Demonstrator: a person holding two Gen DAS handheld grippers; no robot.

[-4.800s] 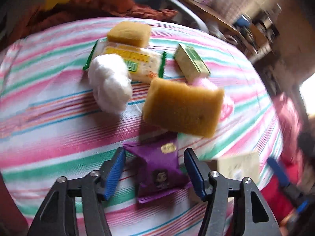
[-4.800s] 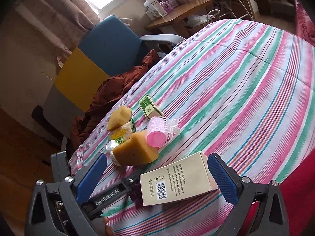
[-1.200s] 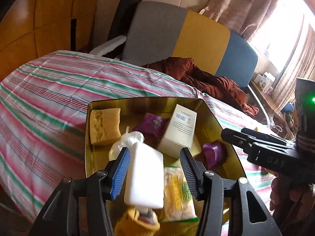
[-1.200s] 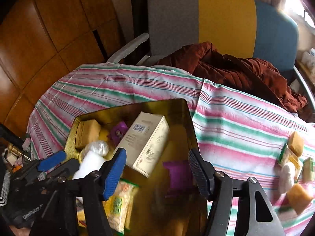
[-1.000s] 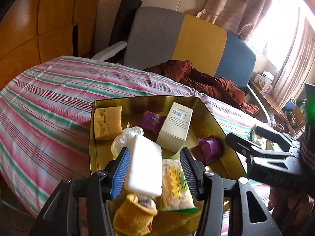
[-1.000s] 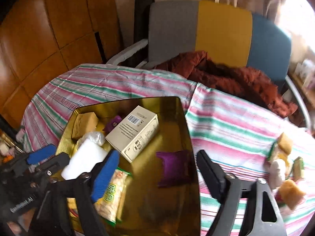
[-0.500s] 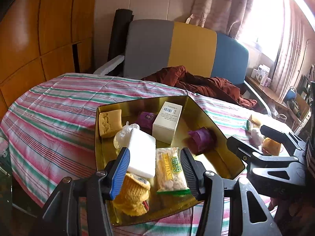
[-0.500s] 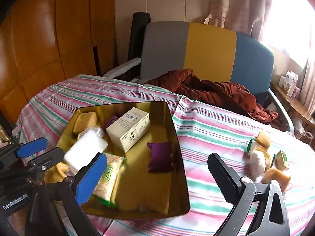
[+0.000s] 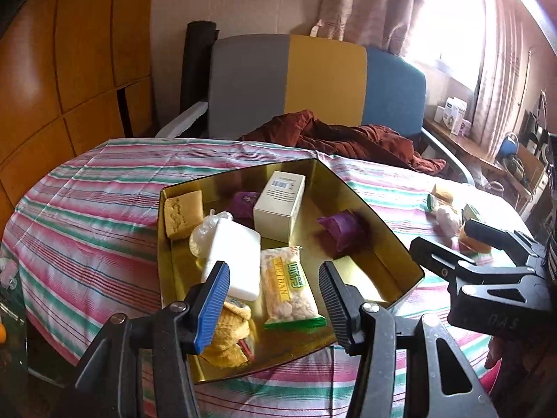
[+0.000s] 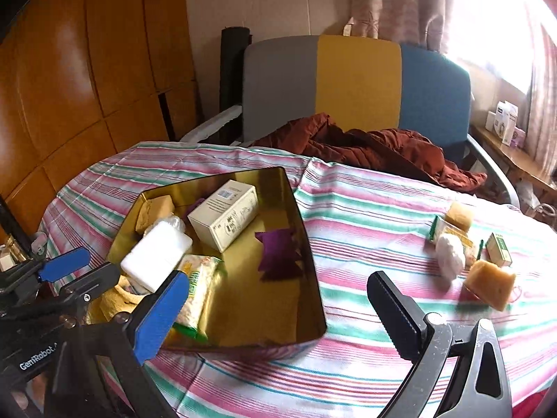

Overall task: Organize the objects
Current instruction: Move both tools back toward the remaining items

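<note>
While the gold tray (image 10: 306, 244) sits left of centre in my right wrist view on the striped counter (image 10: 365, 216), I count much of the sorting as done. It already holds a white carton (image 10: 222, 219), a purple pouch (image 10: 278, 254), a white block (image 10: 156, 254), a snack packet (image 10: 198, 285), a sponge piece (image 10: 155, 209) at its far corner and something yellow and knitted (image 9: 229, 334) at the near end.

Still loose at the right of that frame, well apart from the tray, is a small cluster: a yellow sponge (image 10: 491, 284), a cotton ball (image 10: 449, 256), a green-edged packet (image 10: 456, 235), a small green box (image 10: 499, 249) and another sponge (image 10: 459, 214). I judge those are what is left.

My right gripper (image 10: 282, 310) has just been opening and its fingers (image 10: 393, 308) now stand wide with nothing between them. My left gripper (image 9: 275, 303) is partly spread and empty, hovering over the tray's near end.

Behind the counter a rust-brown cloth (image 10: 365, 146) lies on a grey, yellow and blue chair (image 10: 355, 80).
</note>
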